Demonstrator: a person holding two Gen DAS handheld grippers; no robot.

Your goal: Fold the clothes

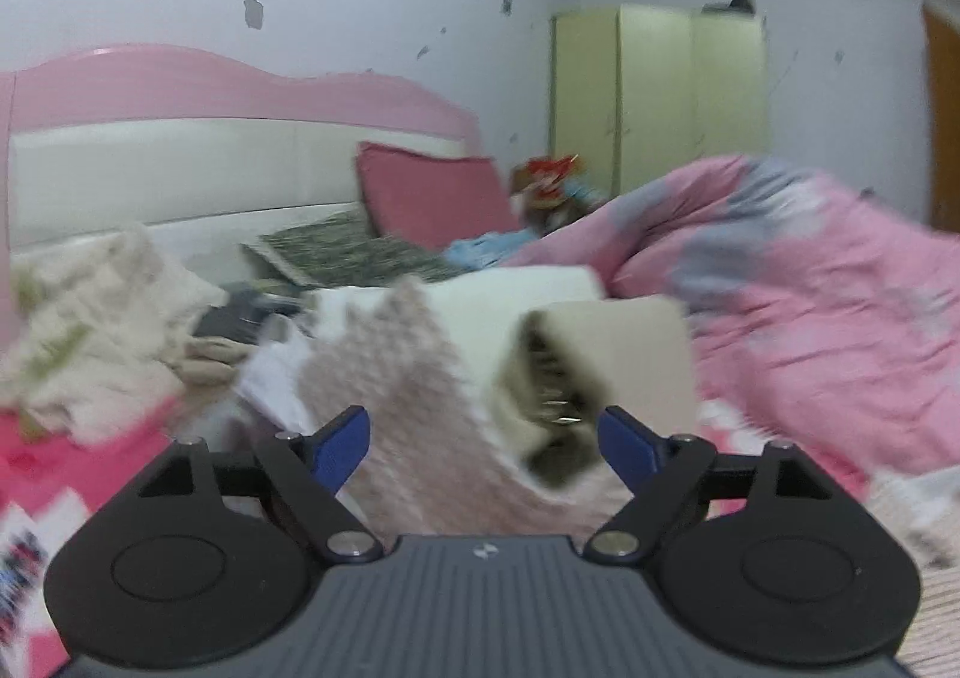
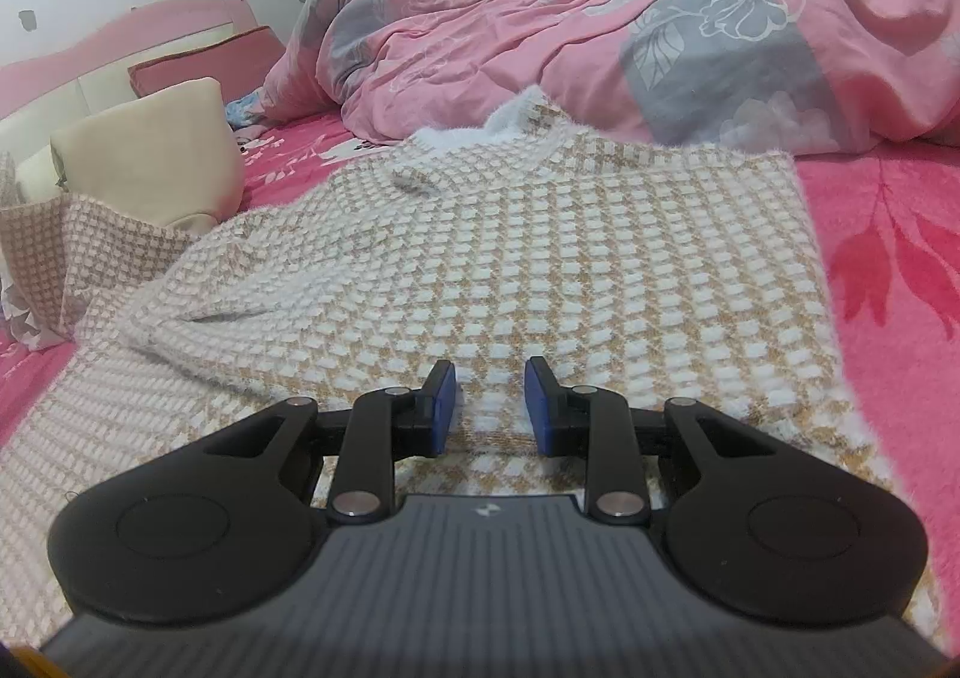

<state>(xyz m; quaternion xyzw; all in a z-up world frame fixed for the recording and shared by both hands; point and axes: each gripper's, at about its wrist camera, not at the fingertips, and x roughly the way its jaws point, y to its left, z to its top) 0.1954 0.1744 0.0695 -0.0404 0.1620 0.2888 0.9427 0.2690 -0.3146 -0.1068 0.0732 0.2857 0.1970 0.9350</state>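
- Left claw [image 1: 483,447] is up off the bed, blue pads spread wide, nothing pinched between them.
- Its view is blurred; sweater [image 1: 420,390] fabric hangs or lies right ahead of the pads and just under them, apart from both.
- A cream sleeve-like fold [image 1: 606,354] stands beyond the left claw's right pad, open end toward the camera.
- Right claw [image 2: 489,402] sits low over the same sweater [image 2: 540,258], pads drawn partly together with a narrow gap.
- Fabric shows in that gap, but I cannot tell whether the pads pinch it or only rest above it.
- The sweater lies spread flat on the pink bed [image 2: 900,270], hem toward the right claw, collar at the far end.
- Far edge of the sweater meets the heaped pink quilt [image 2: 540,18].
- Left of the sweater stands a cream cushion [image 2: 150,156]; a checked flap rises just beside it.
- Pile of pale clothes [image 1: 90,330] sits at the left by the headboard [image 1: 180,162].
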